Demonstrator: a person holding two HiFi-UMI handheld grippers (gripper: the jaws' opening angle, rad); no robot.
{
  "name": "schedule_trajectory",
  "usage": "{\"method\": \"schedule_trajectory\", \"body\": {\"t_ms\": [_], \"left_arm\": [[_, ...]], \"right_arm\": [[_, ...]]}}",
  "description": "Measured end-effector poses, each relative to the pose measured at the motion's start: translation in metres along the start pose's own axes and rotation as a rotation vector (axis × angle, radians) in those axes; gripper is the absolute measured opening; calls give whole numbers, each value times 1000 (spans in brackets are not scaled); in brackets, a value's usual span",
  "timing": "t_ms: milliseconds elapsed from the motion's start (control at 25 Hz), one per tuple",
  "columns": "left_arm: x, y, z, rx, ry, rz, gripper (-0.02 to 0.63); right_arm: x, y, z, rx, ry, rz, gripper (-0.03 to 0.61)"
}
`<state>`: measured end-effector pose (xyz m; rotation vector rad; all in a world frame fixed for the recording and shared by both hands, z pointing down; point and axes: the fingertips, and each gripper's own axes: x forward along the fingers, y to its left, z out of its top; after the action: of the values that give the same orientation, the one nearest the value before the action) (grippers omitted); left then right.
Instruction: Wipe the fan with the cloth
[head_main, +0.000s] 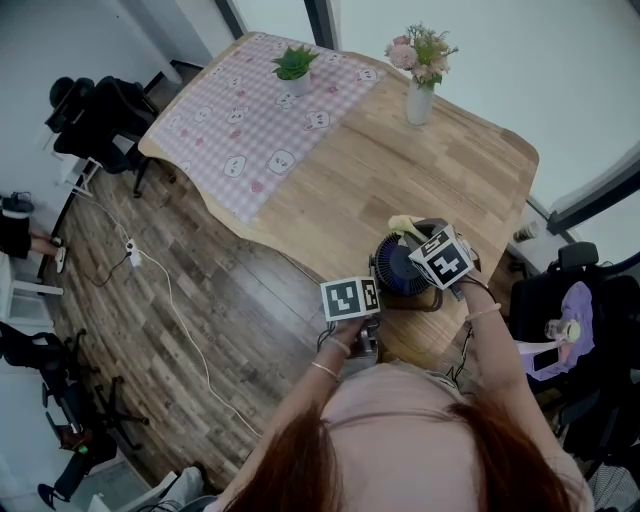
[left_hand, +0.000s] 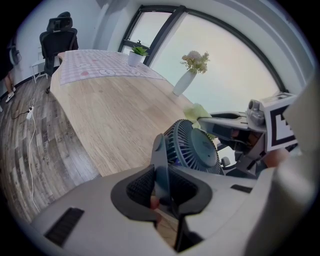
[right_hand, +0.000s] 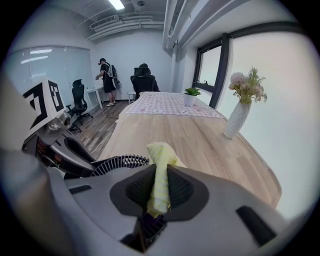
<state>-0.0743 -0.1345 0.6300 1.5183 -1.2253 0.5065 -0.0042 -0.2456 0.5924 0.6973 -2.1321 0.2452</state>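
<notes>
A dark blue desk fan (head_main: 400, 268) stands near the front edge of the wooden table (head_main: 380, 170). My left gripper (head_main: 374, 287) is shut on the fan's grey frame arm (left_hand: 160, 157), left of the round grille (left_hand: 195, 147). My right gripper (head_main: 420, 240) hangs over the fan's far side, shut on a folded yellow cloth (right_hand: 160, 172). The cloth's free end (head_main: 403, 225) sticks out past the jaws above the grille rim (right_hand: 120, 161). In the left gripper view the right gripper (left_hand: 250, 132) shows behind the fan, with the cloth (left_hand: 198, 111) at its tip.
A white vase of flowers (head_main: 420, 90) and a small potted plant (head_main: 293, 68) stand at the table's far end, the plant on a pink checked cloth (head_main: 250, 130). Office chairs (head_main: 100, 120) and a cable with a power strip (head_main: 132, 252) are on the floor to the left.
</notes>
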Motion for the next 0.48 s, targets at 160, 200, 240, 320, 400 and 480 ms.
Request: {"method": "schedule_trajectory", "body": {"t_ms": [160,200,240,320,400,480], "left_arm": [[0,0,0,8,1,3,69],[-1,0,0,8,2,3,69],[-1,0,0,9,2,3,69],[-1,0,-1,11,4,3,69],[-1,0,-1,13,3,4,69],[-1,0,-1,14,1,5,69]], "right_arm": [[-10,-4,6,-30,-27,-42,54],[-14,-5,9,-25,-41,-46,54],[-18,-5,12,-19,-55,-49,54],[-28,-5,19,-7,-83,-53,54],[-36,-4,25,1,-108,-51,54],[-41,-2,26,1,-118,-49,54]]}}
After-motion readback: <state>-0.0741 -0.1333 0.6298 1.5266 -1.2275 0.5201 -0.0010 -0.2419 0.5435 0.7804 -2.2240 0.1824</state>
